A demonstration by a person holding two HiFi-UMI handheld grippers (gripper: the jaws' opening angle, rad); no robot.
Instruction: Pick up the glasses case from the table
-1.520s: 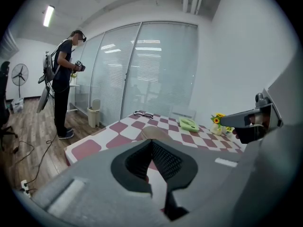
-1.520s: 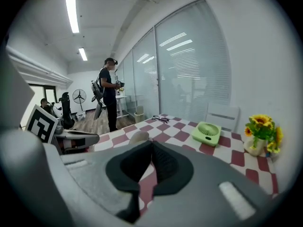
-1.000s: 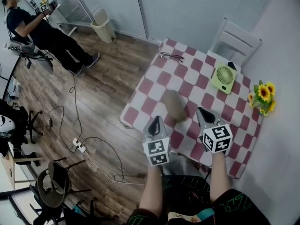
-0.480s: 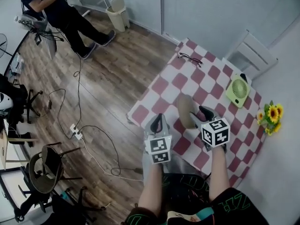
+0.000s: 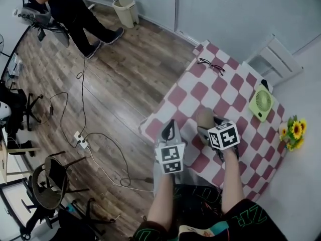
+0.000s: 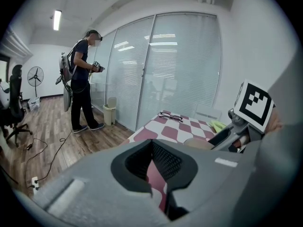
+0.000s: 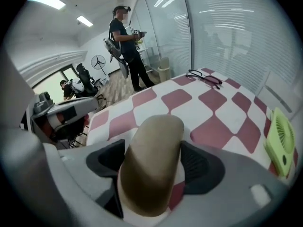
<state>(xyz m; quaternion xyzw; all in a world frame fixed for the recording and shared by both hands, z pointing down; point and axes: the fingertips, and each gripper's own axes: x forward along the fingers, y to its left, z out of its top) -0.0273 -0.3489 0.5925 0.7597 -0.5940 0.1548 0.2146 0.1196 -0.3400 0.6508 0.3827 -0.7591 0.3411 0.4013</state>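
The tan glasses case [image 5: 204, 119] lies near the front edge of the red-and-white checked table [image 5: 199, 91]. My right gripper [image 5: 208, 130] tilts steeply down over it. In the right gripper view the case [image 7: 158, 131] sits lengthwise between the jaws of the right gripper [image 7: 154, 163], which are opening; the pads flank it without squeezing. My left gripper [image 5: 169, 129] hovers at the table's front-left edge, left of the case, its tips together and nothing in them. From the left gripper view, the left gripper [image 6: 152, 148] points across the table.
Black-framed glasses [image 5: 210, 66] lie at the table's far corner, and a green fan [image 5: 261, 103] at the right side. Sunflowers [image 5: 292, 133] stand at the right edge. A white chair [image 5: 273, 59] is behind the table. A person [image 5: 75, 9], a bin [image 5: 125, 6] and floor cables [image 5: 83, 134] are to the left.
My right gripper has dropped and tipped down over the glasses case, and its jaws have spread around it. The left gripper has shifted forward along the table's edge.
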